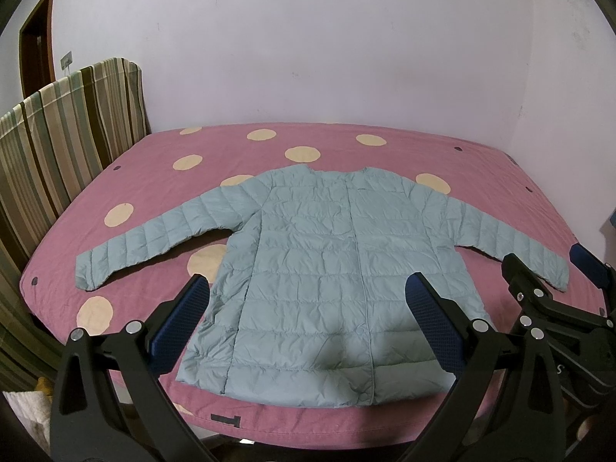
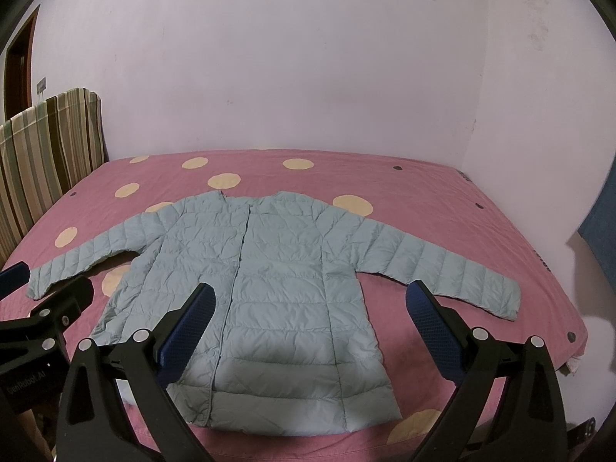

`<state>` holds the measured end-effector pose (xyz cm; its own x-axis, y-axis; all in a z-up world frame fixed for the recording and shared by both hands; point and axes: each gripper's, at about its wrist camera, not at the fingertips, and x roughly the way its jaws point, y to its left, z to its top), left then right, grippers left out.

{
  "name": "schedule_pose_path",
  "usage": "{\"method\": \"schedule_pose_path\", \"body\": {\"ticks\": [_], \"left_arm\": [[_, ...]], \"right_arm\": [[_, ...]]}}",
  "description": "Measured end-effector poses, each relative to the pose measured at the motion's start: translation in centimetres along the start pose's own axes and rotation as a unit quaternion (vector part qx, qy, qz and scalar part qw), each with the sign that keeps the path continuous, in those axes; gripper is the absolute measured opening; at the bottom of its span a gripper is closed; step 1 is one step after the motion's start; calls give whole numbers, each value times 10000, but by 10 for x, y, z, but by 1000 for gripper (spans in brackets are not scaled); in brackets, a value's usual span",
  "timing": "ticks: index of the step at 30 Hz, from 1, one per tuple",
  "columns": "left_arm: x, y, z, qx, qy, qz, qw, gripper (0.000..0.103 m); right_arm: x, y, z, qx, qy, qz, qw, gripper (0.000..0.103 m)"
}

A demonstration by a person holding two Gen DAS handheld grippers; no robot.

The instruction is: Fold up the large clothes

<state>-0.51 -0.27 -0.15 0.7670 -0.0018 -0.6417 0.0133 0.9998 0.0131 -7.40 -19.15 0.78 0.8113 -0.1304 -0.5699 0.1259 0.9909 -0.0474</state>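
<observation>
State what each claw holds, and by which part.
Nothing: left claw and right claw are open above the pale blue quilted jacket.

Only clear text: "GenRobot.AI", white print on the black body of the left gripper [image 2: 15, 281], seen in the right wrist view, left of the near fingers [image 2: 184, 331]. Dark lettering on the pink bedsheet [image 2: 500, 231] edge, right of the fingers, too blurred to read. Small dark tag [image 1: 226, 420] on sheet's front edge, between left wrist fingers: illegible.
</observation>
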Motion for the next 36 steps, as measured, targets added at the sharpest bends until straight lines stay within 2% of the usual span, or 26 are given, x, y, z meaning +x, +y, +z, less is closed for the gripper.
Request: {"method": "schedule_pose_path", "body": {"ticks": [16,20,23,26,29,31,36], "left_arm": [[5,-5,0,-28,37,60,10000,101],[38,7,-6,-193,148,284,9993,101],[65,27,-9,-405,347,593,9968,101],[91,55,-9,-767,442,874,9922,101],[124,90,-13,-1111,517,1359,9831,101],[148,115,-18,-1219,580,1802,9743,101],[194,172,-31,-1574,925,2401,9534,101]], "right_arm": [[3,-2,-1,64,32,19,10000,98],[18,-12,-3,270,26,53,9996,98],[39,-31,-10,525,112,-136,9985,98],[69,-62,-20,812,223,-554,9949,98],[97,-97,-28,1178,476,-702,9894,98],[115,-122,-33,1456,637,-794,9841,98],[156,-187,-48,2182,934,-1172,9643,98]]}}
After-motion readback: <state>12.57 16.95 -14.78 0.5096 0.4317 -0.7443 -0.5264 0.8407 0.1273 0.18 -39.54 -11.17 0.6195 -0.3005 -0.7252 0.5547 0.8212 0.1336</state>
